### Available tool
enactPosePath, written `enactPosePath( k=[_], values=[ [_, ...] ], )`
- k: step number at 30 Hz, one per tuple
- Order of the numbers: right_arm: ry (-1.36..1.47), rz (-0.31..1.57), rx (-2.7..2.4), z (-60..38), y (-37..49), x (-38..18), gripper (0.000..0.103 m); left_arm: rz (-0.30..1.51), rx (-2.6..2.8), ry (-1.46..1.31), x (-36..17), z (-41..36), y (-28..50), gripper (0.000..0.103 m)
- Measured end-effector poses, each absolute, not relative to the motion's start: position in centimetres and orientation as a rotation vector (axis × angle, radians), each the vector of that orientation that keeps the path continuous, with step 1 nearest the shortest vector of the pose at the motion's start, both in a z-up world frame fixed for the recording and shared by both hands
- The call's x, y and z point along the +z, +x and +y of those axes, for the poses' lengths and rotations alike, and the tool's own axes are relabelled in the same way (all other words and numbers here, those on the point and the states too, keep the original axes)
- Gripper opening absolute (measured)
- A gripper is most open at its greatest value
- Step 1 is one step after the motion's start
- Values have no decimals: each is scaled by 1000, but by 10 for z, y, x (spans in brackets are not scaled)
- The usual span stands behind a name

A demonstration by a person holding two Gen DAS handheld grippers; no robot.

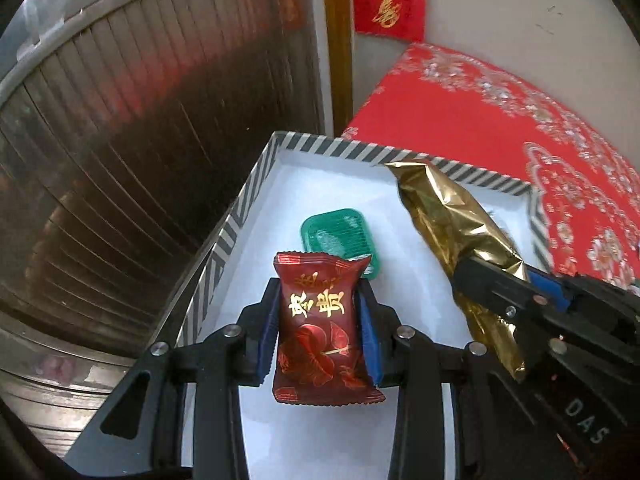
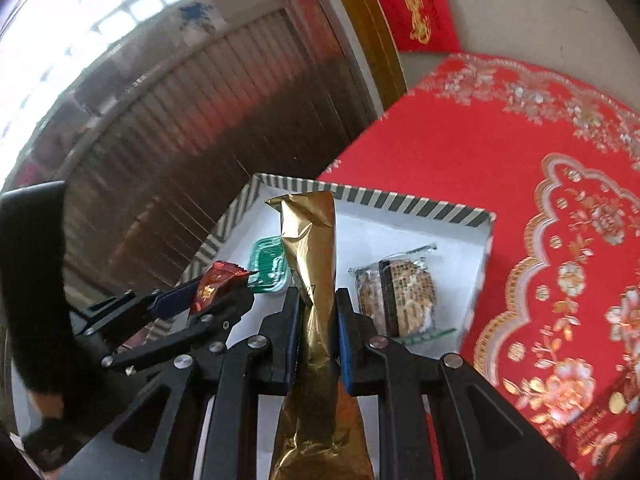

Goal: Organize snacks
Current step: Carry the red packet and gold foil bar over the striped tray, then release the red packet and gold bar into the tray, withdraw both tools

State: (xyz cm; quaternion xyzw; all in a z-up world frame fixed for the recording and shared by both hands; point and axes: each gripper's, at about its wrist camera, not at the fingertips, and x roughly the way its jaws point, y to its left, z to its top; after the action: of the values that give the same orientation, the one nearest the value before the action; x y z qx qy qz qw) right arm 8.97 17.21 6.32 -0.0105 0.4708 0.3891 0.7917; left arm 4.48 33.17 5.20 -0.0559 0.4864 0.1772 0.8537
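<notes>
Here the left tongs point(image 1: 320, 322) are clamped on a dark red foil candy wrapper point(image 1: 322, 330), their blue-padded fingers point(image 1: 267, 340) pressing its two long sides. Gold Chinese characters run across the wrapper's upper half and a gold-outlined flower pattern covers the lower half; the smaller gold marks above the characters are too fine to read. The candy hangs over the white floor of an open rectangular cardboard box with a black-and-white striped rim point(image 1: 256, 184).

Just ahead of the left tongs, partly hidden behind the candy's top edge, a small green plastic rectangular tub with a clear ribbed lid point(image 1: 338, 234) lies on the box floor.

The right tongs point(image 2: 318, 336) are closed on a long crinkled gold foil packet point(image 2: 314, 280), gripped around its middle so that one end reaches forward over the box and the other trails back beneath the tongs. A few dark printed marks show on the gold foil near the grip, but they cannot be read. In the left wrist view, white letters "DAS" point(image 1: 586, 420) are printed on the black body of the right tongs.

To the right of the right tongs, a round brown seeded biscuit in a clear plastic wrapper point(image 2: 400, 298) rests inside the box, near its right wall.

The box sits on a counter covered with a red cloth embroidered with gold and white flowers point(image 2: 560, 240). Beyond it a red paper sheet with gold calligraphy point(image 2: 416, 4) hangs on the wall.
</notes>
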Motion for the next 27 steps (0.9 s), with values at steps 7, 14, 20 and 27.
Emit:
enactPosePath(
  k=[7, 14, 20, 27],
  values=[
    [-9, 1063, 840, 180, 93, 41, 19, 1031, 415, -114, 39, 337, 45, 40],
    [3, 1040, 834, 170, 87, 54, 33, 1031, 429, -136, 37, 338, 45, 63],
    [10, 976, 828, 141, 76, 71, 59, 980, 430, -117, 48, 326, 30, 80],
    [-40, 912, 797, 108, 55, 83, 69, 909, 401, -99, 67, 298, 8, 83]
  ],
)
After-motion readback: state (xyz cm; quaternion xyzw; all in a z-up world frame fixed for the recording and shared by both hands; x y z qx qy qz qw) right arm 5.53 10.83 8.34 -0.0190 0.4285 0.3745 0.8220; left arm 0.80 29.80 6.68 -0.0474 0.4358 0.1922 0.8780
